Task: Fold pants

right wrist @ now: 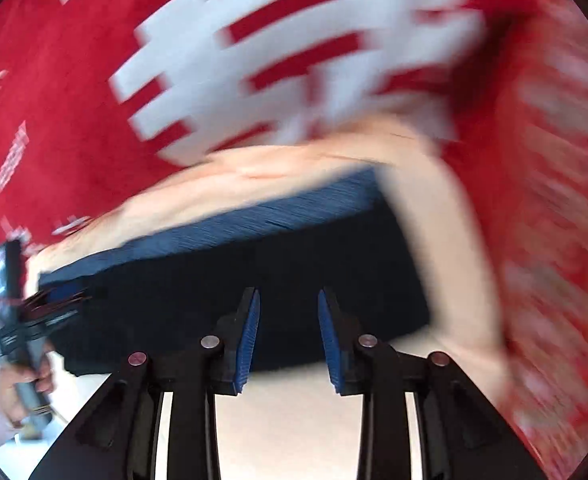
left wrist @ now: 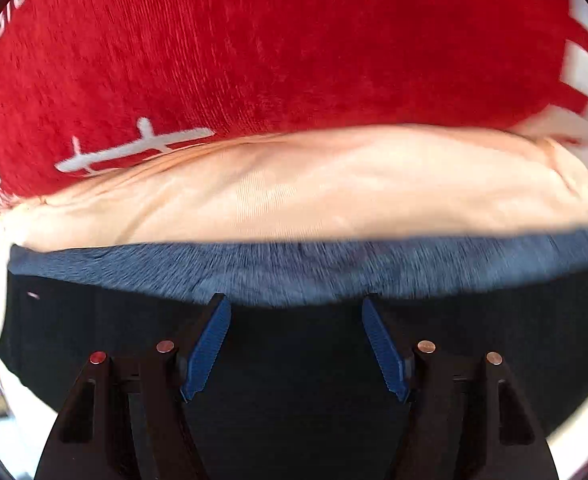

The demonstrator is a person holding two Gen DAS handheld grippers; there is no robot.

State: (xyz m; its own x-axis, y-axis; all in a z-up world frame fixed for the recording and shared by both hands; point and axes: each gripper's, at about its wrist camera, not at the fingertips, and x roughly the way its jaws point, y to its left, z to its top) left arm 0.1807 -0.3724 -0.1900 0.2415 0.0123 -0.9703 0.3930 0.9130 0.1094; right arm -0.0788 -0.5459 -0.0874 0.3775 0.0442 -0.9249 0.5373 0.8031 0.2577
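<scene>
A red cloth [left wrist: 273,40] with white lettering and a large white emblem [right wrist: 294,48] fills the far background, and a pale peach fabric [left wrist: 294,196] lies across it. On that fabric, just ahead of both my grippers, lie the pants [left wrist: 294,360], dark with a blue ribbed band [left wrist: 294,272] along their far edge. My left gripper [left wrist: 296,308] is spread wide over the dark cloth and my right gripper [right wrist: 289,300] is also released, holding nothing, at the pants' near edge; both views are blurred.

Both wrist views close above pants [left wrist: 294,360]
</scene>
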